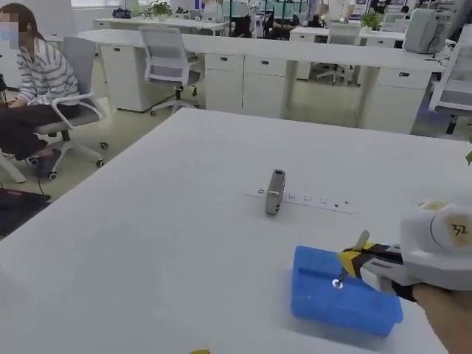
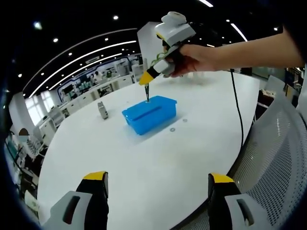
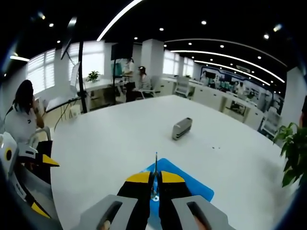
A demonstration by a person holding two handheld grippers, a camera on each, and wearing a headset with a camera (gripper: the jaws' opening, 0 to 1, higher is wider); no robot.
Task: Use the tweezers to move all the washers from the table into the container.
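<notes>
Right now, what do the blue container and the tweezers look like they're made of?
The blue container is probably plastic, judging by its uniform bright colour, soft sheen and rounded, moulded-looking rim. The tweezers are likely metal: thin and grey, with a dull glint along the blade, though they are too small here to be sure.

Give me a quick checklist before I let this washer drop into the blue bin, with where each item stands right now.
1. The right gripper is shut on the thin metal tweezers: ok.
2. Tweezer tip is above the blue plastic container: ok.
3. A small shiny washer sits at the tip: ok.
4. The left gripper is open, away from the container: ok.
5. All washers off the white table: not ok, two small rings lie beside the container.
</notes>
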